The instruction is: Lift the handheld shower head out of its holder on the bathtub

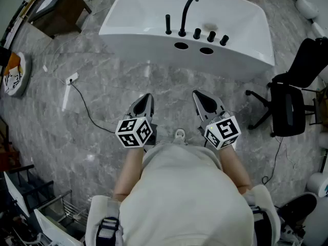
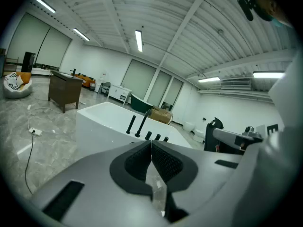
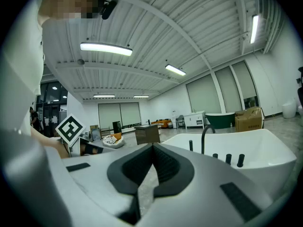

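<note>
The white bathtub (image 1: pixel 128 37) stands on the grey floor ahead of me. On its near rim are a curved black spout (image 1: pixel 187 13), three short black knobs (image 1: pixel 210 36) and, left of the spout, a slim black upright handheld shower head (image 1: pixel 168 24) in its holder. My left gripper (image 1: pixel 147 97) and right gripper (image 1: pixel 197 94) hover side by side close to my body, well short of the tub, both shut and empty. The left gripper view shows its pads (image 2: pixel 163 162) together, with the shower head (image 2: pixel 131 124) far beyond. The right gripper (image 3: pixel 153 147) is likewise shut, with the tub (image 3: pixel 267 150) to its right.
A black office chair (image 1: pixel 293 99) stands right of the tub. A brown wooden cabinet (image 1: pixel 59 9) sits at the far left. A thin cable with a white plug (image 1: pixel 72 79) lies on the floor to the left. Metal racks (image 1: pixel 46 214) fill the bottom left corner.
</note>
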`<state>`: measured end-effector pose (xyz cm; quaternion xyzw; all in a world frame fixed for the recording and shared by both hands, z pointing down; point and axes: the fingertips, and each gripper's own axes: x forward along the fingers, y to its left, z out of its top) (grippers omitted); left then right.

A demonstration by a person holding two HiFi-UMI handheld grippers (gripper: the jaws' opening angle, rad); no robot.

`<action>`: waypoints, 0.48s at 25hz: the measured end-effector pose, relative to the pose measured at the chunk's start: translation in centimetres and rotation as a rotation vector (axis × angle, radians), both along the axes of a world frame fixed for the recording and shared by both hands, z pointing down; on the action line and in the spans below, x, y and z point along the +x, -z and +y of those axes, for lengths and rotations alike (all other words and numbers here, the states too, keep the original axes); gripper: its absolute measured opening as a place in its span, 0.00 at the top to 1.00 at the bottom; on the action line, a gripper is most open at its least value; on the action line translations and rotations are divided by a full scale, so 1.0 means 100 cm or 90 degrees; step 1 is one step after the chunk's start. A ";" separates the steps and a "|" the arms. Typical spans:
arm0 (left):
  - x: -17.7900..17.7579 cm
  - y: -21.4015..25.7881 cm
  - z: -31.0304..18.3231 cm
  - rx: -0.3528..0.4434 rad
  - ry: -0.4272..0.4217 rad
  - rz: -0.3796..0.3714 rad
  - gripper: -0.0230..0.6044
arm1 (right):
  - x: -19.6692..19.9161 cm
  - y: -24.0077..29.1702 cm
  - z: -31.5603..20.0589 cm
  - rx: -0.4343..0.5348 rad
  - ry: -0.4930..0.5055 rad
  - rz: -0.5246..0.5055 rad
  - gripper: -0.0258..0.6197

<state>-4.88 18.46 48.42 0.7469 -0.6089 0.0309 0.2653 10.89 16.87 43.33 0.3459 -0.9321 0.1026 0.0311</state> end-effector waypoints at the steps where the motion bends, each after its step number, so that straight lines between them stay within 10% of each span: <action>1: 0.006 -0.001 0.008 -0.002 -0.002 0.000 0.93 | 0.000 0.002 0.008 0.002 0.004 0.000 0.93; 12: 0.028 -0.002 0.066 0.002 0.000 -0.001 0.93 | -0.014 0.008 0.064 0.013 0.037 0.005 0.93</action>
